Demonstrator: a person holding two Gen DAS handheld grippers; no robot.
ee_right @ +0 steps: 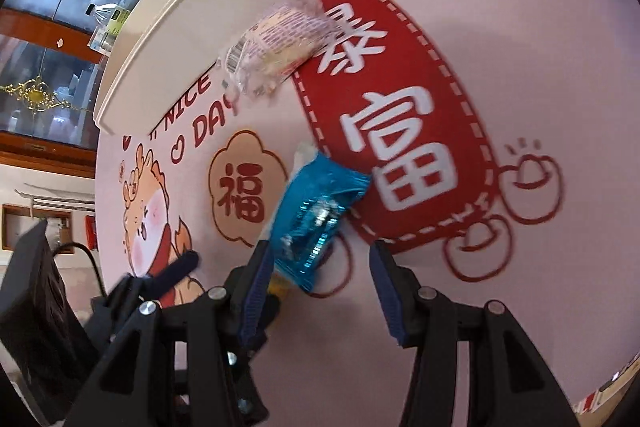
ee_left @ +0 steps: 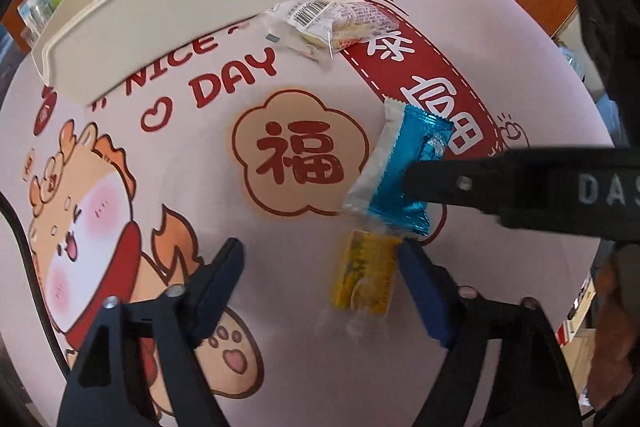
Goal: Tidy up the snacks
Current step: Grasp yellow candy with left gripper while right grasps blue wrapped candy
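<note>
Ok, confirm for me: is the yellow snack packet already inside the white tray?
No, the yellow snack packet lies on the tablecloth between the open left gripper's fingers, well short of the white tray.

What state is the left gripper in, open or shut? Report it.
Open. The left gripper has its blue fingers spread wide apart, the yellow snack packet lying flat on the tablecloth between them, ungripped.
</note>
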